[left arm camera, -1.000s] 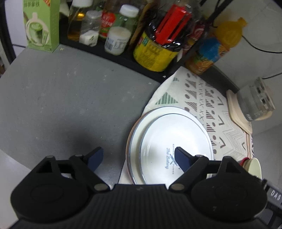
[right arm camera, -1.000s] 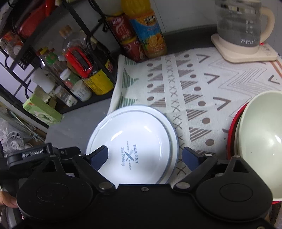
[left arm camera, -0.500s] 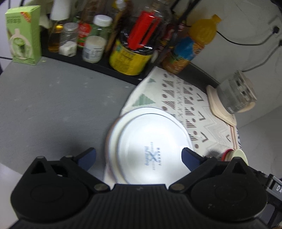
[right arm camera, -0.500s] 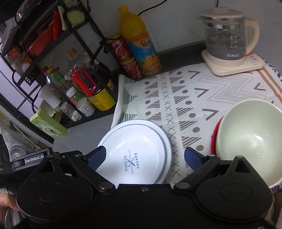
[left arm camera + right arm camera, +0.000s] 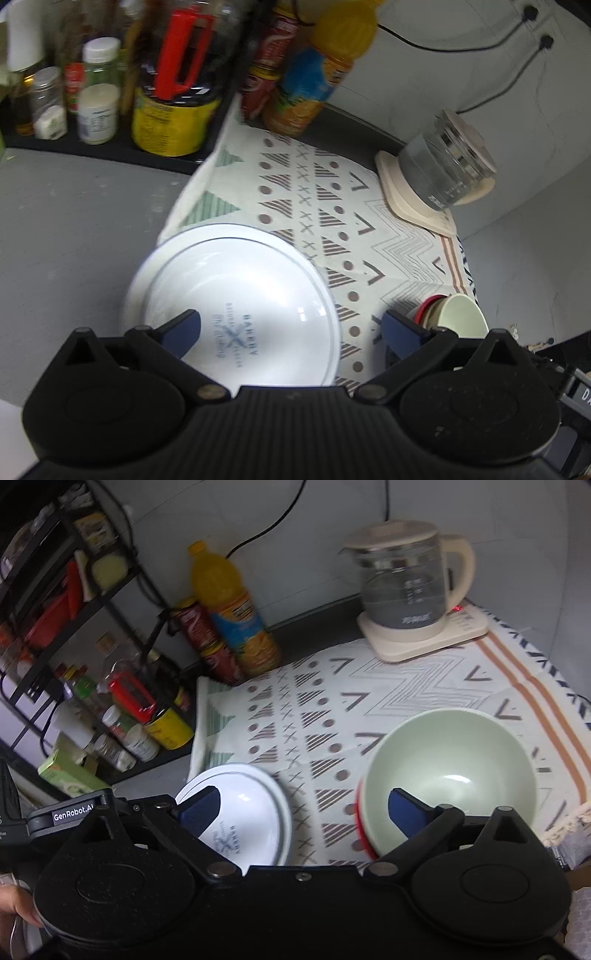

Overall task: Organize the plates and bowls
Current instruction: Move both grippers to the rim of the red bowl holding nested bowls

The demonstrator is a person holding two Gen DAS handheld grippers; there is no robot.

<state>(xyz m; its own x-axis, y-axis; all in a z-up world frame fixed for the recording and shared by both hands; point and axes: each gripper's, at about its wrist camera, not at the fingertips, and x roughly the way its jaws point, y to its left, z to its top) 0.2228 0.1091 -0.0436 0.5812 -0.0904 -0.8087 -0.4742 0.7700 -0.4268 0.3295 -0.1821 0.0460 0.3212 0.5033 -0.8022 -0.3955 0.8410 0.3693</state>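
Observation:
A stack of white plates (image 5: 240, 295) with "BAKERY" print lies at the left edge of the patterned mat; it also shows in the right wrist view (image 5: 251, 812). A pale green bowl (image 5: 450, 775) sits stacked in a red bowl (image 5: 360, 834) on the mat to the right; the stack shows small in the left wrist view (image 5: 458, 314). My left gripper (image 5: 291, 328) is open and empty above the plates. My right gripper (image 5: 306, 808) is open and empty above the mat between plates and bowls.
A glass kettle (image 5: 406, 587) on its base stands at the mat's back right. An orange juice bottle (image 5: 229, 609) and cans stand at the back. A rack with jars and bottles (image 5: 166, 74) lines the left. The grey counter (image 5: 74, 229) lies left of the mat.
Both grippers have pulled back and up from the plates and swung to the right. The bowls have come more into view. The plates stay where they were.

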